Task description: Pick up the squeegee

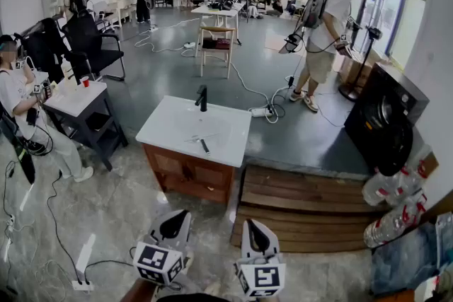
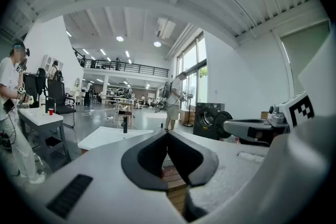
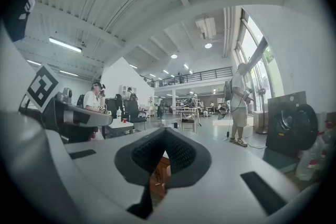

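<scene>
The squeegee (image 1: 203,146), a short dark bar, lies flat on the white top of a sink cabinet (image 1: 170,125), in front of its black faucet (image 1: 202,97). Both grippers are low at the bottom of the head view, well short of the cabinet, with bare floor between. My left gripper (image 1: 181,214) (image 2: 167,132) is shut, tips touching, nothing in it. My right gripper (image 1: 250,223) (image 3: 165,131) is also shut and empty. The white top (image 2: 102,137) and the faucet (image 2: 124,124) show beyond the left jaws. The squeegee does not show in either gripper view.
A wooden platform (image 1: 304,207) lies right of the cabinet, with a black washing machine (image 1: 382,120) and water bottles (image 1: 393,203) beyond. A dark cart (image 1: 78,109) and a seated person (image 1: 18,99) are at left. Another person (image 1: 327,32) stands behind. Cables (image 1: 60,237) trail over the floor.
</scene>
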